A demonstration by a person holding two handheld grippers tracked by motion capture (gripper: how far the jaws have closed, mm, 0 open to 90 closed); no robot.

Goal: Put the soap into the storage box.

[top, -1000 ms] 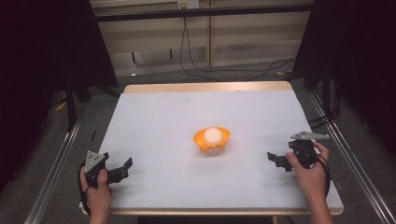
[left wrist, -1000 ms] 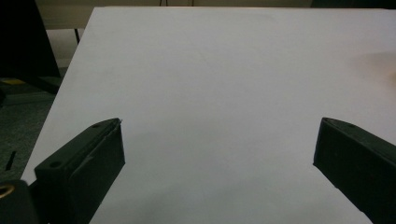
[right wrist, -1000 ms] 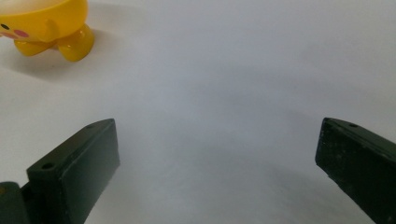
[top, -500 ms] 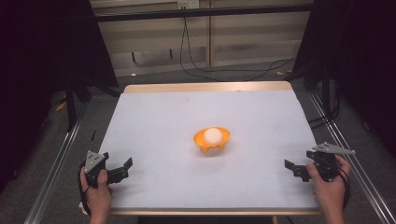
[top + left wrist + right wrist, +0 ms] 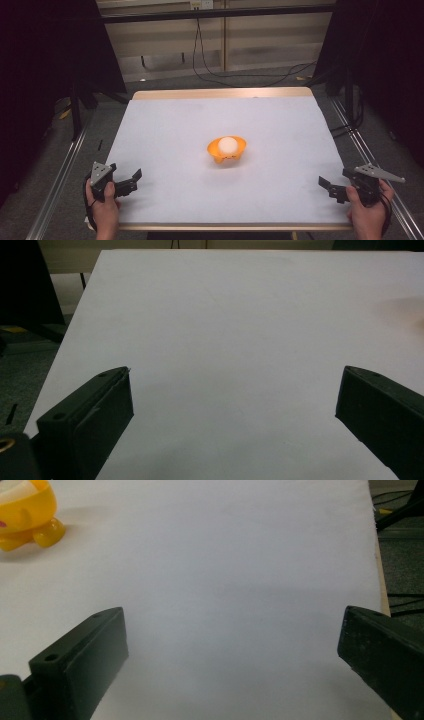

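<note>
High view. The table carries a white sheet that covers nearly all of its top; a strip of bare wood shows along the far edge and along the near edge. An orange bowl stands close to the centre of the sheet, slightly toward the near side, with a white ball resting inside it. The bowl is well apart from all four edges, with bare sheet on every side. The left gripper is held by the left hand at the near left corner, jaws over the sheet just inside the left edge and pointing toward the table's middle. The right gripper is held by the right hand at the near right corner, close to the right edge, jaws pointing inward. Both grippers are well apart from the bowl, and the sheet between each gripper and the bowl is unobstructed. Metal rails run along the floor beside the left and right table edges.

Left gripper view. The left gripper has its jaws spread wide, nothing between them. White sheet lies ahead; the left table edge runs diagonally up the frame just beyond the left jaw. A faint orange blur sits at the right border.

Right gripper view. The right gripper has its jaws spread wide and empty. The orange bowl sits at the upper left, standing on small rounded feet. The right table edge runs just beyond the right jaw.
</note>
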